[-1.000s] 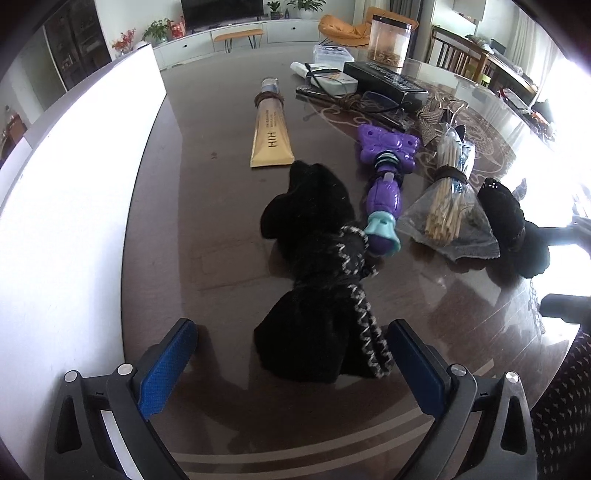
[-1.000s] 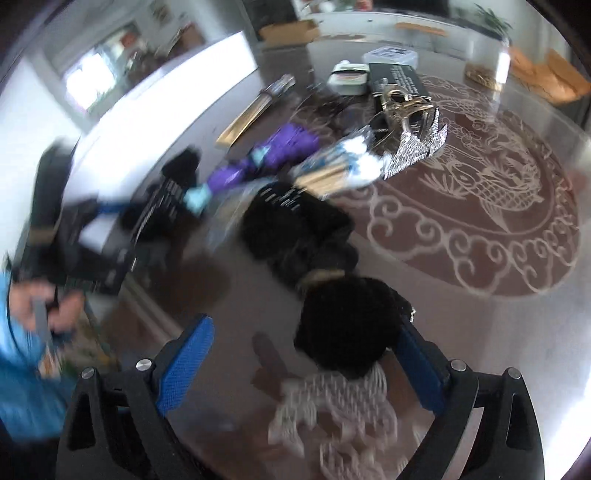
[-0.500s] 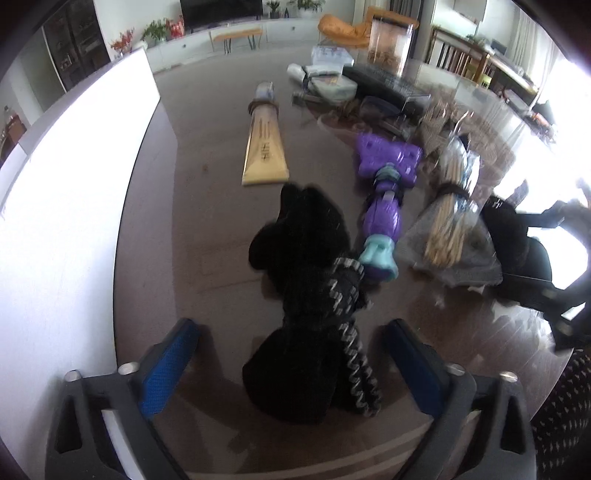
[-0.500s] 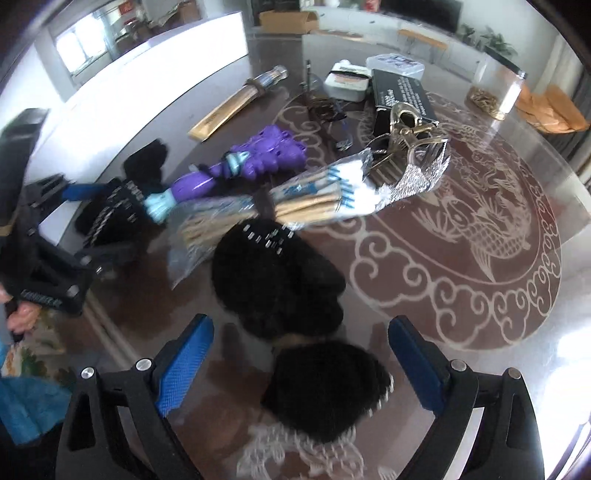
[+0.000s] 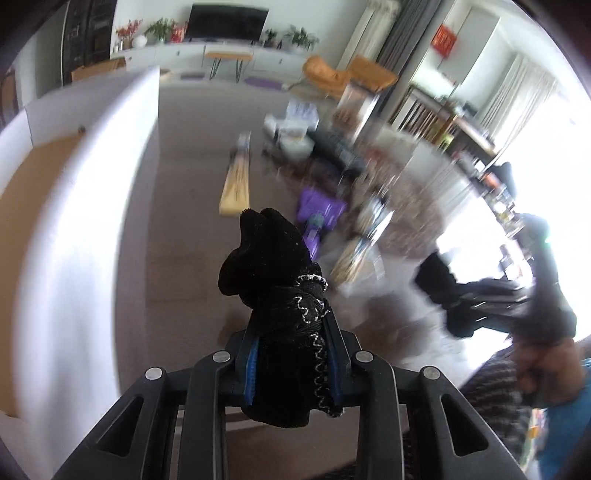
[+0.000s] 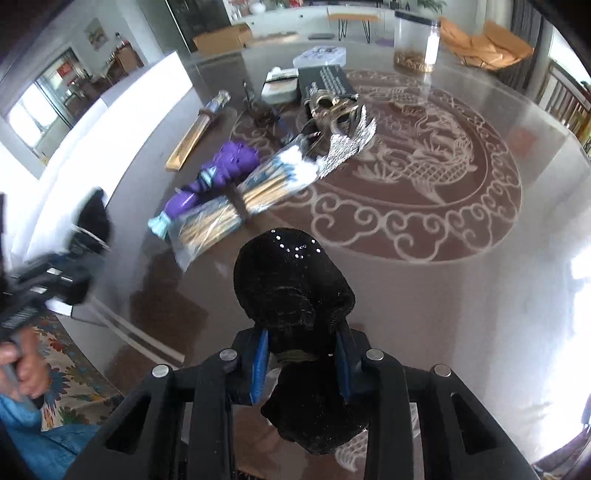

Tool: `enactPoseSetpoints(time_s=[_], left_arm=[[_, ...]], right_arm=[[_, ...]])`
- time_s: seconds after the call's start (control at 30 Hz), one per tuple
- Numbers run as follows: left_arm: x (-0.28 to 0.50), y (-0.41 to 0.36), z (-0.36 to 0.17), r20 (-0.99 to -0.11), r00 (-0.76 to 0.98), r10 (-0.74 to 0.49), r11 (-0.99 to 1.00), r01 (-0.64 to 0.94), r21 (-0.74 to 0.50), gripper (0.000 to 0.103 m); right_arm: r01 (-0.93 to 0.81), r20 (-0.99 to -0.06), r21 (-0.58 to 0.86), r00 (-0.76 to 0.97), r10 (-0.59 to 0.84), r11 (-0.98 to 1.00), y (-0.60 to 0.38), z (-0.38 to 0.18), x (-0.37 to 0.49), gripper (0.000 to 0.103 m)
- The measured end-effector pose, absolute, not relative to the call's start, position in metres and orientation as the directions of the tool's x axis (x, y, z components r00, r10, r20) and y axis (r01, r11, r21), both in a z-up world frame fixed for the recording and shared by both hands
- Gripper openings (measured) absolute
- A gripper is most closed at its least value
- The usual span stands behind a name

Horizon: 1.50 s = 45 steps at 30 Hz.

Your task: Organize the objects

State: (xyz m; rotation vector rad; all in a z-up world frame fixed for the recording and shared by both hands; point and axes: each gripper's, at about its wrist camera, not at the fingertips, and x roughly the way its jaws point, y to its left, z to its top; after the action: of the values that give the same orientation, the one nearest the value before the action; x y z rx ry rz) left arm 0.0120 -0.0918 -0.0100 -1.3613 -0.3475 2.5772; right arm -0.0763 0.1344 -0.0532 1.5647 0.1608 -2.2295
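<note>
Since the earlier frame our left tongs (image 5: 291, 363) are closing on the trimmed black sock (image 5: 280, 295), lifted at frame centre; our right tongs (image 6: 301, 363) clamp the sequinned sock (image 6: 291, 280) above the surface (image 6: 480, 295), probably for pairing.

A television (image 5: 224, 22) and an orange chair (image 5: 349, 75) stand beyond the table.

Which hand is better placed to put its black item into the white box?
Left, probably. Left gripper, jaws closing on the trimmed sock, is beside the white box; the right gripper is farther.
</note>
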Motion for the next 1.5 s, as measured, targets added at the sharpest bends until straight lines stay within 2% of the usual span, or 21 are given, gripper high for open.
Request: enactPoseSetpoints(time_s=[0.17, 0.27, 0.33, 0.43, 0.6, 0.63, 0.67, 0.7, 0.73, 0.77, 0.87, 0.93, 1.03, 1.07, 1.2, 1.33, 1.4, 1.47, 1.5], left_arm=[[0.025, -0.142, 0.050, -0.729, -0.647, 0.222, -0.964, -0.033, -0.264, 0.029], [0.027, -0.194, 0.065, -0.736, -0.669, 0.099, -0.978, 0.071, -0.196, 0.029], [0.027, -0.226, 0.062, -0.760, -0.650, -0.003, -0.978, 0.161, -0.133, 0.029], [0.032, -0.274, 0.049, -0.801, -0.595, -0.069, -0.954, 0.273, -0.121, 0.029], [0.040, -0.331, 0.012, -0.871, -0.473, -0.130, -0.908, 0.411, -0.088, 0.032], [0.038, -0.336, 0.004, -0.888, -0.440, -0.136, -0.904, 0.421, -0.071, 0.035], [0.036, -0.339, -0.004, -0.906, -0.397, -0.144, -0.900, 0.433, -0.046, 0.044], [0.035, -0.340, -0.011, -0.920, -0.361, -0.156, -0.896, 0.443, -0.021, 0.058], [0.035, -0.340, -0.014, -0.924, -0.345, -0.165, -0.894, 0.447, -0.007, 0.064], [0.037, -0.337, -0.015, -0.922, -0.345, -0.177, -0.895, 0.446, 0.005, 0.069], [0.042, -0.325, -0.014, -0.907, -0.372, -0.197, -0.898, 0.439, 0.015, 0.070], [0.048, -0.323, -0.010, -0.897, -0.390, -0.206, -0.894, 0.448, 0.011, 0.070], [0.043, -0.299, 0.002, -0.875, -0.449, -0.180, -0.906, 0.421, -0.030, 0.070], [0.042, -0.286, 0.008, -0.863, -0.479, -0.160, -0.919, 0.392, -0.047, 0.070], [0.035, -0.216, 0.032, -0.815, -0.577, -0.054, -0.971, 0.219, -0.091, 0.070], [0.034, -0.131, 0.046, -0.776, -0.616, 0.137, -0.986, -0.009, -0.167, 0.070], [0.034, -0.099, 0.046, -0.771, -0.606, 0.196, -0.980, -0.085, -0.182, 0.076], [0.032, -0.068, 0.034, -0.782, -0.585, 0.215, -0.977, -0.130, -0.172, 0.083], [0.035, -0.057, 0.027, -0.793, -0.571, 0.214, -0.977, -0.139, -0.163, 0.083]], right_arm=[[0.452, -0.844, 0.241, -0.339, -0.415, -0.859, 0.083, 0.007, -0.074, 0.031], [0.525, -0.768, 0.314, -0.349, -0.537, -0.791, 0.031, 0.054, -0.074, 0.031], [0.578, -0.720, 0.358, -0.329, -0.611, -0.733, -0.009, 0.080, -0.073, 0.031], [0.647, -0.677, 0.400, -0.269, -0.685, -0.649, -0.075, 0.102, -0.073, 0.031], [0.699, -0.697, 0.412, -0.171, -0.696, -0.585, -0.171, 0.084, -0.072, 0.032], [0.694, -0.702, 0.431, -0.143, -0.698, -0.577, -0.182, 0.075, -0.074, 0.035], [0.682, -0.718, 0.457, -0.095, -0.689, -0.571, -0.199, 0.059, -0.076, 0.036], [0.674, -0.736, 0.467, -0.062, -0.674, -0.572, -0.209, 0.048, -0.078, 0.045], [0.664, -0.758, 0.470, -0.034, -0.651, -0.582, -0.218, 0.037, -0.079, 0.057], [0.655, -0.780, 0.461, -0.022, -0.625, -0.598, -0.224, 0.026, -0.079, 0.061], [0.666, -0.776, 0.421, -0.088, -0.625, -0.616, -0.214, 0.027, -0.076, 0.069], [0.670, -0.751, 0.385, -0.173, -0.637, -0.635, -0.190, 0.037, -0.075, 0.083], [0.655, -0.716, 0.328, -0.298, -0.632, -0.680, -0.147, 0.046, -0.080, 0.095], [0.641, -0.711, 0.302, -0.342, -0.614, -0.706, -0.128, 0.045, -0.081, 0.096], [0.544, -0.736, 0.224, -0.450, -0.506, -0.809, -0.047, 0.016, -0.073, 0.097], [0.496, -0.767, 0.204, -0.455, -0.453, -0.844, 0.006, -0.027, -0.053, 0.097], [0.429, -0.758, 0.170, -0.519, -0.396, -0.887, 0.040, -0.037, -0.044, 0.097], [0.298, -0.745, 0.104, -0.608, -0.273, -0.949, 0.067, -0.050, -0.036, 0.097], [0.251, -0.741, 0.094, -0.629, -0.237, -0.963, 0.077, -0.053, -0.035, 0.097]])
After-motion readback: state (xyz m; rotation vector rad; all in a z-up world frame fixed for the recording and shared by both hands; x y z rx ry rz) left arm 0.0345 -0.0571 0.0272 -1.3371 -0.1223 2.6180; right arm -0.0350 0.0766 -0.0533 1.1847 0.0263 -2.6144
